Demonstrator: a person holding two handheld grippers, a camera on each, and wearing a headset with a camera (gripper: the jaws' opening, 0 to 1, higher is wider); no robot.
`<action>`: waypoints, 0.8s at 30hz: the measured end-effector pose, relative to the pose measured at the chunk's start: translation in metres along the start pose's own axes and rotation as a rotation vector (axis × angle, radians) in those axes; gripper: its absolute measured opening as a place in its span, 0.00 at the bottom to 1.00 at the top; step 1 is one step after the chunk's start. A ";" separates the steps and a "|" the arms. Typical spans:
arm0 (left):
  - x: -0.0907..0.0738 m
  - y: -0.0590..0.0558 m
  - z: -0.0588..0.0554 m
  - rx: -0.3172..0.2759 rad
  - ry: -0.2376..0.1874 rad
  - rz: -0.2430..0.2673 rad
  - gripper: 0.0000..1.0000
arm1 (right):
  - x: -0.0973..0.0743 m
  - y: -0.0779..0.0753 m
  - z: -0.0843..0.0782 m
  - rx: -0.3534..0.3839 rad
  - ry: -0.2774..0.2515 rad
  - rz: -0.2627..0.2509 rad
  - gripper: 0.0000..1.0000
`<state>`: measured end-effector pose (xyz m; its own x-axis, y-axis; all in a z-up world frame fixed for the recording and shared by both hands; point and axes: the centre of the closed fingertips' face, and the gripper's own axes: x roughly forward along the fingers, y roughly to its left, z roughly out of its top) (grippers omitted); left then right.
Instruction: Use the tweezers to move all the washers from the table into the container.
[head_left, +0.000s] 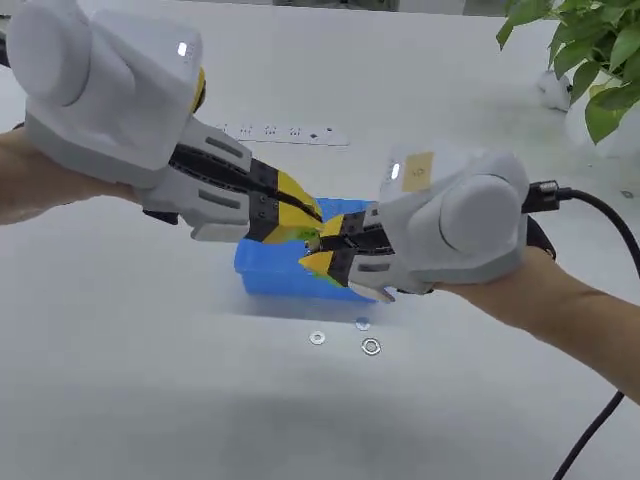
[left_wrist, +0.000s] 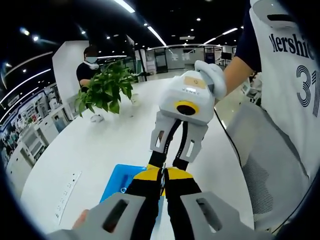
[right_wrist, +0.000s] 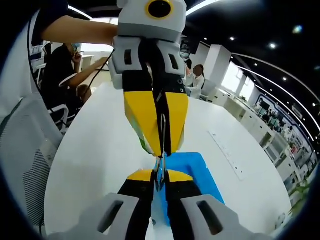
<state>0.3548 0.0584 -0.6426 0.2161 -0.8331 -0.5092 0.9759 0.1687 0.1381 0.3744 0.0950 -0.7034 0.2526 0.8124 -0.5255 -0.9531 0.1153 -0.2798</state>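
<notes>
Over the blue container my two grippers meet tip to tip. The left gripper reaches in from the upper left and the right gripper from the right. In the right gripper view, thin metal tweezers run from the left gripper's shut yellow jaws down into my right gripper's shut jaws. In the left gripper view, my left gripper is shut, facing the right gripper. Three washers lie on the white table just in front of the container.
A white power strip lies on the table behind the container. A potted plant stands at the far right, and a black cable trails from the right gripper. A white chair and seated people are beyond the table.
</notes>
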 end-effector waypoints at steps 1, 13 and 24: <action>0.001 -0.004 -0.001 0.001 0.003 -0.003 0.06 | 0.000 0.004 -0.001 0.006 -0.005 -0.002 0.10; 0.018 -0.033 -0.024 -0.060 0.044 -0.050 0.06 | 0.007 0.039 -0.026 0.069 -0.006 0.057 0.11; 0.024 -0.019 -0.046 -0.102 0.056 -0.058 0.06 | 0.017 0.035 -0.043 0.113 0.016 0.061 0.12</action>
<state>0.3428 0.0595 -0.6961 0.1579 -0.8130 -0.5604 0.9841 0.1761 0.0219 0.3522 0.0889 -0.7567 0.1950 0.8111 -0.5515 -0.9793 0.1301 -0.1548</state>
